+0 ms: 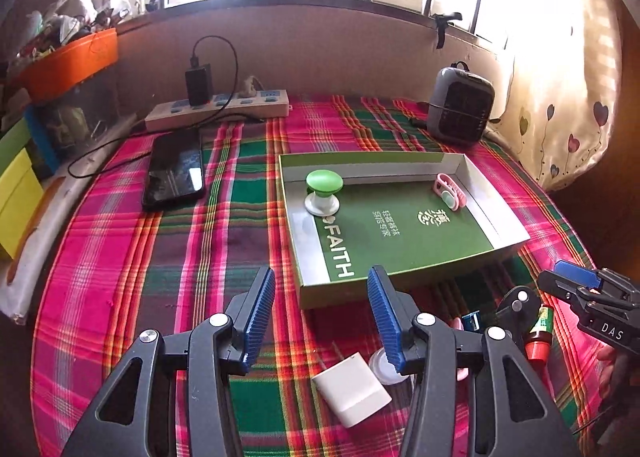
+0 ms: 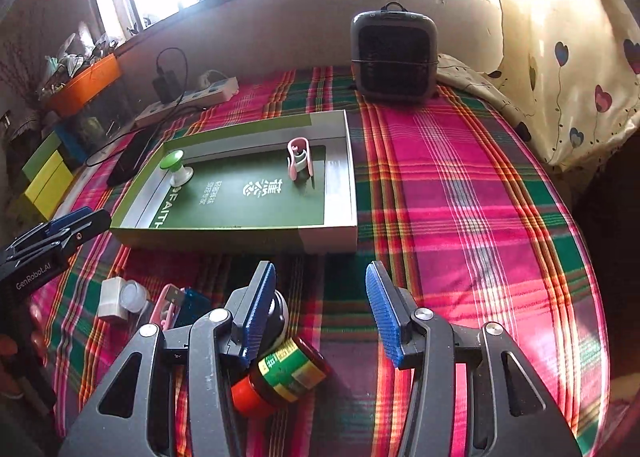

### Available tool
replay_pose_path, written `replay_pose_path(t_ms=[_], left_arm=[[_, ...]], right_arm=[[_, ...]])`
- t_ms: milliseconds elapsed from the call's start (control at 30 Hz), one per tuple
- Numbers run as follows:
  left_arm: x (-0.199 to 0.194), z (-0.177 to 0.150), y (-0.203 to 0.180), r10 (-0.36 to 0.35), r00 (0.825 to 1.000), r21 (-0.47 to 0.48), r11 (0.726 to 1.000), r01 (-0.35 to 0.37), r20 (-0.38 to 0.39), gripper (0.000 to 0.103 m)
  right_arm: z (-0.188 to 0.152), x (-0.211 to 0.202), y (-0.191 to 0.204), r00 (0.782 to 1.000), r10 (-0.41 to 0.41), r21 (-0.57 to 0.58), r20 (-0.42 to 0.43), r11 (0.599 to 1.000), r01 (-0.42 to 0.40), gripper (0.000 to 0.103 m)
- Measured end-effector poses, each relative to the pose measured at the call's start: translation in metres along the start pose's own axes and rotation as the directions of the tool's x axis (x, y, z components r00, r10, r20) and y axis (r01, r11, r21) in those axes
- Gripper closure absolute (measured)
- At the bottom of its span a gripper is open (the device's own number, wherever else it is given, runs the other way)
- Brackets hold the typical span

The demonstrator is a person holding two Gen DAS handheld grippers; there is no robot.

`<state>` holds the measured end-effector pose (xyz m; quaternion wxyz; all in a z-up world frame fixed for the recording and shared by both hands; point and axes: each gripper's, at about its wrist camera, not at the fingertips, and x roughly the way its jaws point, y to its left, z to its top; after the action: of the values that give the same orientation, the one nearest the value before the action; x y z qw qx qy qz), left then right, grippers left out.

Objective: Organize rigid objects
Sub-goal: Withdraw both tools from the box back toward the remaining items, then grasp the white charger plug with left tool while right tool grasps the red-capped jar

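Observation:
A green shallow box [image 1: 500, 199] [image 2: 340, 225] lies on the plaid cloth. It holds a green knob on a white base [image 1: 323, 187] [image 2: 176, 169] and a pink clip [image 1: 450, 193] [image 2: 299, 156]. My left gripper [image 1: 322, 321] is open and empty, above a white block [image 1: 352, 393] [image 2: 110, 297] and a clear round lid [image 1: 380, 367] [image 2: 134, 297]. My right gripper [image 2: 320, 313] [image 1: 560, 277] is open and empty. A small brown bottle with a red cap [image 2: 280, 373] [image 1: 540, 333] lies beside its left finger, next to a black-and-white round object [image 2: 280, 315], a blue item [image 2: 196, 305] and a pink item [image 2: 164, 307].
A black phone [image 1: 174, 173] and a power strip with a charger [image 1: 218, 109] lie at the back left. A grey heater [image 1: 460, 105] [image 2: 394, 57] stands at the back right. An orange bin [image 1: 68, 65] and coloured boxes [image 1: 18, 193] crowd the left edge. A patterned pillow [image 1: 568, 97] lies at the right.

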<state>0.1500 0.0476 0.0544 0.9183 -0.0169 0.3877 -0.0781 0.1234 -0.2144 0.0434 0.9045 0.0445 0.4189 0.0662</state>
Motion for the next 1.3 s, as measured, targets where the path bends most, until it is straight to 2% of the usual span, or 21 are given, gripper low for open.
replay_pose_path(t_ms=[100,267,400,567,667,900,1033,1133,1300], left_arm=[[-0.001,-0.008,0.007,-0.006,1.0,-0.016,1.0,0.006,-0.012,0.052],[-0.003,-0.021,0.011,-0.033,0.999,-0.029,0.999,0.033,-0.029,0.052],[-0.002,-0.03,0.012,-0.054,0.997,-0.037,0.998,0.053,-0.046,0.052],[-0.002,-0.04,0.018,-0.093,0.993,-0.081,0.993,0.087,-0.067,0.051],[-0.001,-0.043,0.019,-0.115,0.99,-0.107,0.989,0.107,-0.076,0.051],[-0.004,-0.048,0.009,-0.131,0.988,-0.082,0.989,0.124,-0.082,0.051],[-0.002,-0.05,0.0,-0.102,0.99,-0.047,0.994,0.098,-0.1,0.05],[0.0,-0.053,-0.004,-0.104,0.988,-0.035,0.994,0.1,-0.115,0.05],[0.002,-0.058,-0.011,-0.056,0.99,0.012,0.998,0.058,-0.126,0.05]], right_arm=[[-0.013,-0.006,-0.004,1.0,-0.015,0.023,-0.002,1.0,0.015,0.054],[-0.028,-0.015,-0.004,1.0,0.009,0.06,-0.004,0.998,-0.009,0.054],[-0.035,-0.014,0.005,1.0,0.011,0.053,-0.017,0.999,-0.01,0.041],[-0.04,-0.008,0.012,0.999,-0.025,0.048,-0.039,0.998,0.027,0.041],[-0.043,-0.002,0.011,0.998,-0.002,0.074,-0.06,0.997,0.007,0.04],[-0.045,0.0,0.007,0.997,-0.013,0.086,-0.072,0.996,0.019,0.04],[-0.048,0.002,0.007,0.989,-0.121,0.025,-0.086,0.992,0.124,0.04],[-0.051,0.0,0.003,0.989,-0.127,0.02,-0.079,0.991,0.129,0.04],[-0.056,-0.006,0.0,0.993,-0.104,0.022,-0.054,0.994,0.105,0.04]])
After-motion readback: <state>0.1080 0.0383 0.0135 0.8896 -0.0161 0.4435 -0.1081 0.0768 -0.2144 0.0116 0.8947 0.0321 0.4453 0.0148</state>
